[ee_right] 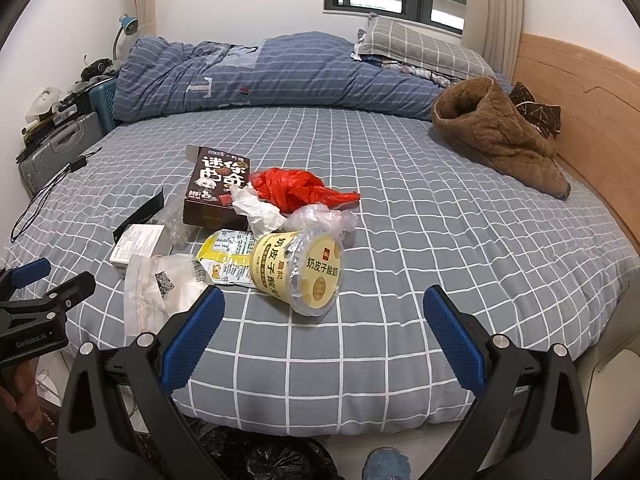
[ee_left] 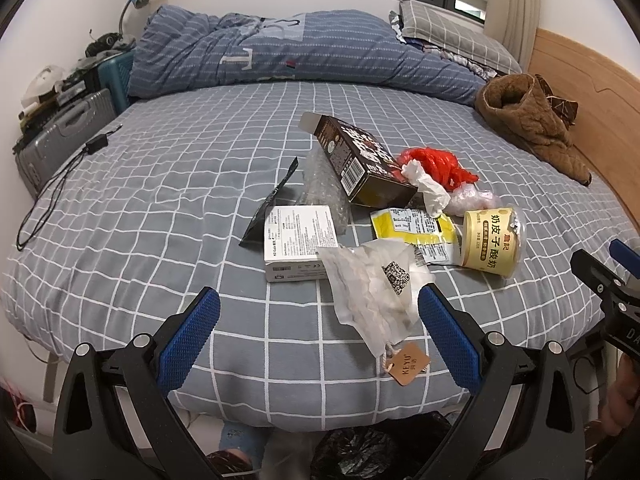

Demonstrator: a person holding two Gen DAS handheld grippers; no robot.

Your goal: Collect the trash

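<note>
Hovering at the near edge of the bed (ee_left: 120,216), both grippers are spread wide and holding nothing. The trash sits bunched in the middle of the sheet, and the yellow cup (ee_right: 298,272) is our landmark, lying on its side with its foil-lidded mouth turned toward the right gripper (ee_right: 324,336).

That is the relation to watch: the cup lies just ahead of the right gripper's fingers (ee_right: 192,340), nearer the left one of the pair, its long axis running up and away to the left. In the left wrist view the same cup (ee_left: 492,240) is off to the right, well outside the left gripper (ee_left: 320,336). So the right hand looks the nearer one for the cup.

The left gripper has its own candidate: a clear plastic bag (ee_left: 372,296) with a brown tag (ee_left: 408,364) lies left of the cup, touching or almost touching that gripper's right finger (ee_left: 448,340). Just beyond the bag is a white box (ee_left: 298,240). Behind the cup lie a yellow wrapper (ee_right: 224,252), a crumpled tissue (ee_right: 260,208), a red bag (ee_right: 300,190) and a dark carton (ee_right: 216,192).

A black bin bag (ee_right: 280,460) shows below the bed edge, likely the drop spot.
</note>
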